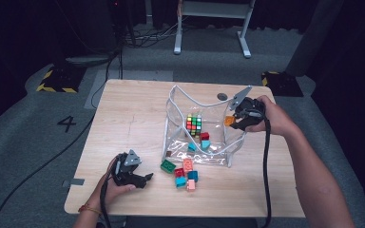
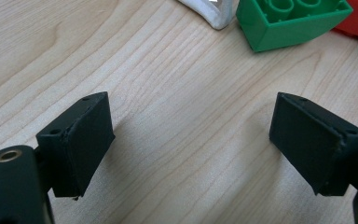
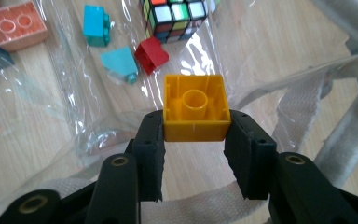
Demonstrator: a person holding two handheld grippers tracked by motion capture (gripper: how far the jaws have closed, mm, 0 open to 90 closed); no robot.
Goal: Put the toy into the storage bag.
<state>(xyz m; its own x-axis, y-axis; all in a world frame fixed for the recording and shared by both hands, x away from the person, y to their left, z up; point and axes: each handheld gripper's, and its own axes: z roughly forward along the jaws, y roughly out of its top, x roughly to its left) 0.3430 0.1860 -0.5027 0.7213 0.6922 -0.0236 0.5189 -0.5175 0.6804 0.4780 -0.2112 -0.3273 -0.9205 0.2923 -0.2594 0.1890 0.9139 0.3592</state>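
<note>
Right fingers: the right gripper is clenched on an orange brick, one black finger pressing each side, hollow underside with its round tube facing the camera.
Orange brick: held in the air over the right edge of the clear bag, seen in the high view as a small orange spot just ahead of the right gripper.
Left fingers: the left gripper is released, fingers spread wide with bare wood between them, grasping nothing.
Left gripper position: low over the front left of the bench, in the high view just left of the loose bricks.
Green brick: lies on the bench just ahead of the left fingers, studs up, beside the bag's white corner trim.
Bag contents: a colour cube, a red brick and two teal bricks rest on the bag's bottom.
Outside the bag: a peach brick and further red, teal and pink bricks cluster near the bag's front edge.
Bag straps: pale webbing handles run under and to the right of the right fingers.
</note>
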